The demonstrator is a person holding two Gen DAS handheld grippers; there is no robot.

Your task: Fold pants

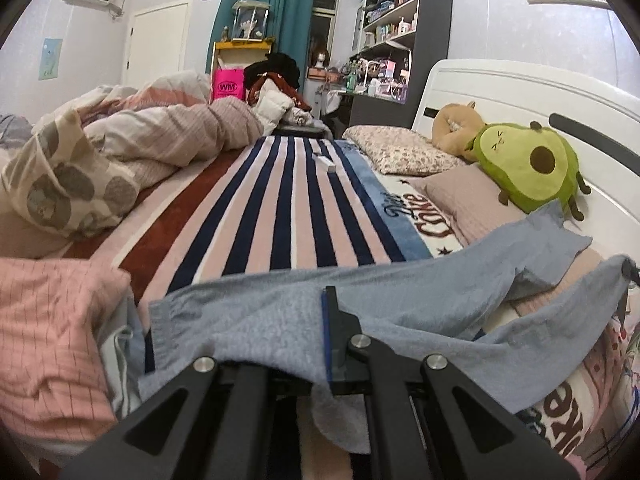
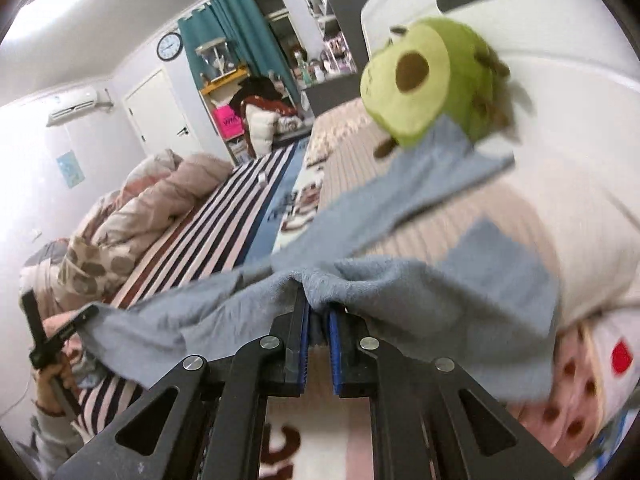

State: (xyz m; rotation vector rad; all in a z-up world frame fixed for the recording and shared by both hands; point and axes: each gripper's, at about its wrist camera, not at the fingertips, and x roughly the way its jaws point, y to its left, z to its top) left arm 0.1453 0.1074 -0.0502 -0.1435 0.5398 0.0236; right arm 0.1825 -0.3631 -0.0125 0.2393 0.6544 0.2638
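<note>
The blue pants [image 1: 420,304] hang stretched over the striped blanket [image 1: 280,208] on the bed. The right gripper [image 2: 318,312] pinches a bunched fold; the left gripper [image 1: 320,320], pressed together, seems to clamp the waistband, mostly hidden under cloth.

The pink bag [image 1: 228,85] by the yellow shelf carries "WM" in a black oval. The blanket [image 1: 430,220] beside the striped part bears "Diet Coke" in script, dark blue then brown. Large brown letters on the blanket near the right edge are cut off and unreadable.
</note>
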